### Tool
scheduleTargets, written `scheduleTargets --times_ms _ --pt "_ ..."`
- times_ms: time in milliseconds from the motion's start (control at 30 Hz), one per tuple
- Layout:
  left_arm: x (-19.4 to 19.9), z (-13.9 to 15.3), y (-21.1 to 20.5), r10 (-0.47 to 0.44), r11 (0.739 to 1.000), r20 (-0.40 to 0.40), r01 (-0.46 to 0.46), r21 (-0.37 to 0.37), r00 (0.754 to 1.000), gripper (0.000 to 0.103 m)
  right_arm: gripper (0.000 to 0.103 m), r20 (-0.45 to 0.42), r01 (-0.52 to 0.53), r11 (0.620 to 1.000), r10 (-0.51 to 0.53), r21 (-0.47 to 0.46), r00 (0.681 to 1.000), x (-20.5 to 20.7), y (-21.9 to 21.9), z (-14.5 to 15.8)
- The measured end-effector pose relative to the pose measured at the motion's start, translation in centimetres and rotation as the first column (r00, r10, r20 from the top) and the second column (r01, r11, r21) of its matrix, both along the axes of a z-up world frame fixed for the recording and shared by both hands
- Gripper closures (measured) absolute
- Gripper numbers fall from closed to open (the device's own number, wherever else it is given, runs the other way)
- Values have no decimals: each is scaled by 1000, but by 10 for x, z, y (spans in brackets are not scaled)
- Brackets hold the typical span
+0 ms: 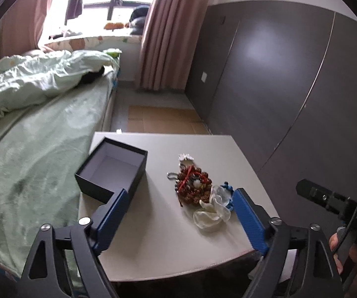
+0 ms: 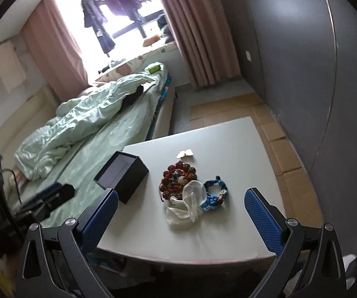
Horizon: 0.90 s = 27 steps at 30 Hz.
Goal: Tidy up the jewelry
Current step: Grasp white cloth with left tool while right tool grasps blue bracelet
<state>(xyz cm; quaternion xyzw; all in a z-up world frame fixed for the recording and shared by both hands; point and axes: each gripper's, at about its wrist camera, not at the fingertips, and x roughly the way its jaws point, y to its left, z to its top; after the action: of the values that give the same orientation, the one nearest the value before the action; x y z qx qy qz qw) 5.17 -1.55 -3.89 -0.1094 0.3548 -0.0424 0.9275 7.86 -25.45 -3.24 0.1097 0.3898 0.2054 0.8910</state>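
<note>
On the white table (image 1: 153, 236) an open dark box (image 1: 111, 171) with a pale, empty inside stands at the left. To its right lies a pile of brown bead bracelets (image 1: 193, 186) with red cord, a white pouch (image 1: 212, 213), a blue braided bracelet (image 2: 214, 193) and a small white clip (image 1: 185, 157). My left gripper (image 1: 180, 193) is open above the table's near edge, holding nothing. Its left finger overlaps the box corner in the left wrist view. My right gripper (image 2: 181, 191) is also open and holds nothing, with the pouch (image 2: 188, 206) and the beads (image 2: 176, 178) seen between its fingers.
A bed (image 1: 41, 154) with a green sheet and a rumpled quilt runs along the table's left side. A dark grey wardrobe (image 1: 277, 74) stands to the right. Cardboard sheets (image 2: 272, 129) lie on the floor beyond the table. A hand (image 1: 337, 248) shows at the lower right.
</note>
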Motion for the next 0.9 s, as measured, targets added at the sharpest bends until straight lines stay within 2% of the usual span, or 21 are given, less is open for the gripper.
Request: scheduleTargets --times_ms 200,467,833,900 --pt "20 -18 -8 -27 999 -73 24 -49 997 29 2 -88 27 999 -23 47 996 18 -7 -15" --pt "50 -46 -26 -51 995 -171 36 -91 984 30 10 -166 61 996 -49 68 985 40 -13 -33" --pt "85 -82 -52 -115 982 -268 70 -174 957 30 31 -304 140 986 -105 95 947 75 -25 -72" --pt "90 -90 -55 -123 979 -286 70 -190 950 30 40 -343 161 981 -114 112 932 81 -27 -83"
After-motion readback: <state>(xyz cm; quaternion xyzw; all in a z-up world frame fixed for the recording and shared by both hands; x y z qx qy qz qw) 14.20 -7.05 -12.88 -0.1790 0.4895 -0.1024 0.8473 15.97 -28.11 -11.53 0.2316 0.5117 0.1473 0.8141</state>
